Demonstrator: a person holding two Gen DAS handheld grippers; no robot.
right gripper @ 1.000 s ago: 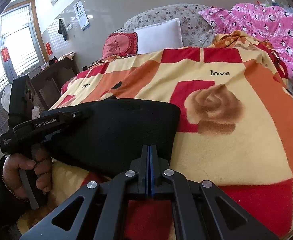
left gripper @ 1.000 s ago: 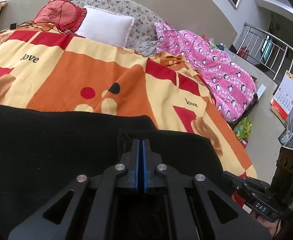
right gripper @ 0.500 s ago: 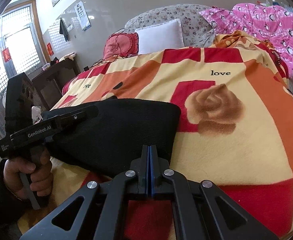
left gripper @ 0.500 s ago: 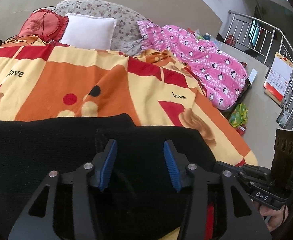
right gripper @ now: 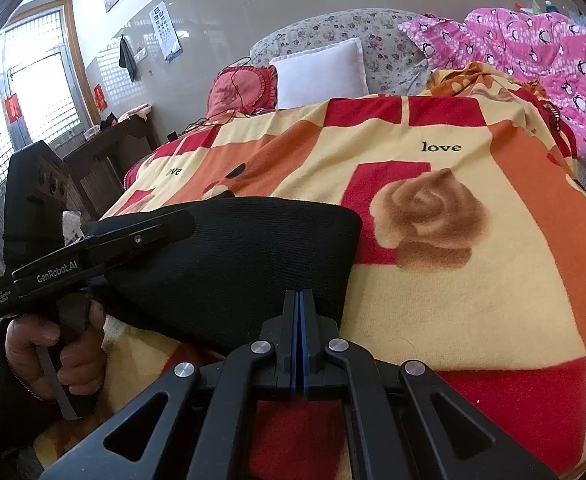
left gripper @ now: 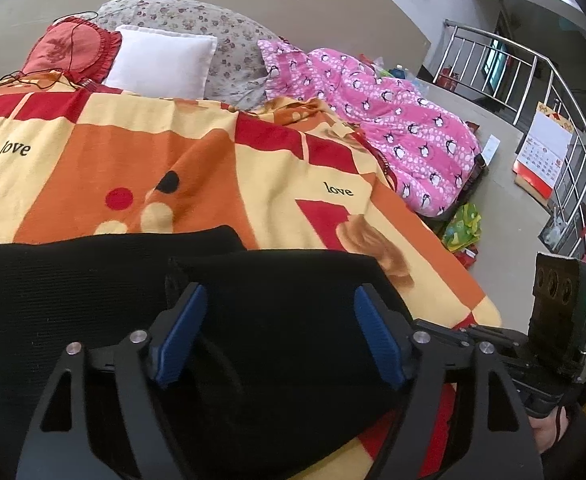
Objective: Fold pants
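From the left wrist view, the black pants (left gripper: 93, 300) lie folded on the orange, red and yellow blanket (left gripper: 197, 160) at the near edge of the bed, and their lower part is hidden behind the gripper frame and cut off at the picture's left edge. The left gripper (left gripper: 279, 332) has its blue-padded fingers (left gripper: 181, 340) spread wide above the cloth, holding nothing. At the far right only the body of the right gripper (left gripper: 473, 330) shows; its tips are hidden behind the left frame. A white pillow (left gripper: 161, 60) and a pink penguin-print quilt (left gripper: 393, 120) lie beyond.

From the right wrist view, the right gripper (right gripper: 299, 308) has its fingers pressed together at the pants' (right gripper: 233, 256) near edge; whether cloth is pinched between them is hard to make out. This view shows the person's left hand (right gripper: 57, 344) gripping the left gripper's handle, and the pants' rounded fold beside the brown rose on the blanket (right gripper: 473, 300).
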